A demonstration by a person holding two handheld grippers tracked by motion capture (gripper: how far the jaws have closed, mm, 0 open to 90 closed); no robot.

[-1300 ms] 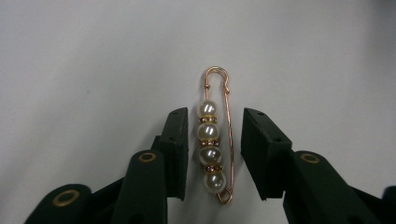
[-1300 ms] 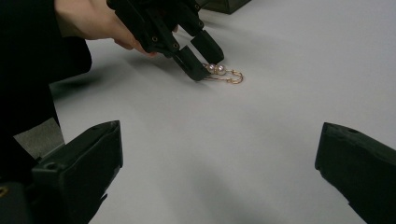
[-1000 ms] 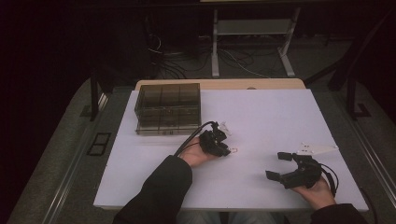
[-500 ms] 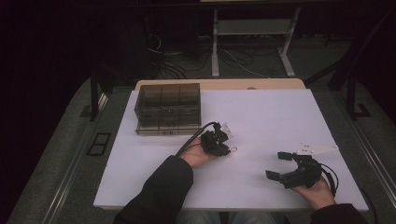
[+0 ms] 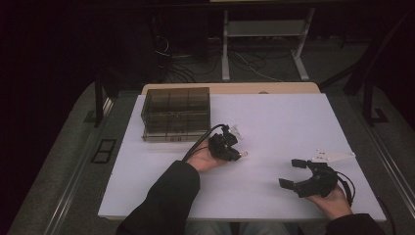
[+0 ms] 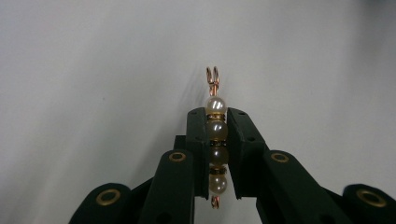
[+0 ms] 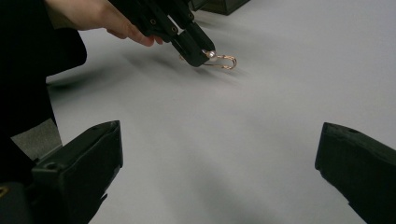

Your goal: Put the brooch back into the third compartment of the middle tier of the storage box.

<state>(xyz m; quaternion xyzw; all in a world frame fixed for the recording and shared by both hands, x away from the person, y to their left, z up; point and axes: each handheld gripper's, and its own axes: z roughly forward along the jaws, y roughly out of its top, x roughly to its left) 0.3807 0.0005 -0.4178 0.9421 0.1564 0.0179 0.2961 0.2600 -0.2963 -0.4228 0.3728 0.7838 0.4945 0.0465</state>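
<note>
A pearl earring (image 6: 216, 140), a short string of pale pearls on copper wire with a hook at its tip, is clamped between the jaws of my left gripper (image 6: 216, 119), which is shut on it. In the high view that gripper (image 5: 234, 151) sits near the middle of the white table with the earring's hook (image 5: 244, 154) poking out to the right. In the right gripper view the same earring (image 7: 223, 59) juts from the left gripper's jaws just above the table. My right gripper (image 5: 291, 172) is held open at the front right, nothing between its jaws.
A dark translucent compartment box (image 5: 176, 113) stands at the table's back left. A small clear plastic bag (image 5: 333, 156) lies near the right edge, just behind the right gripper. The white table top (image 5: 274, 122) ends close behind the box.
The left gripper has edged slightly toward the person and to the right with the earring. The right gripper has stayed where it was, open.
</note>
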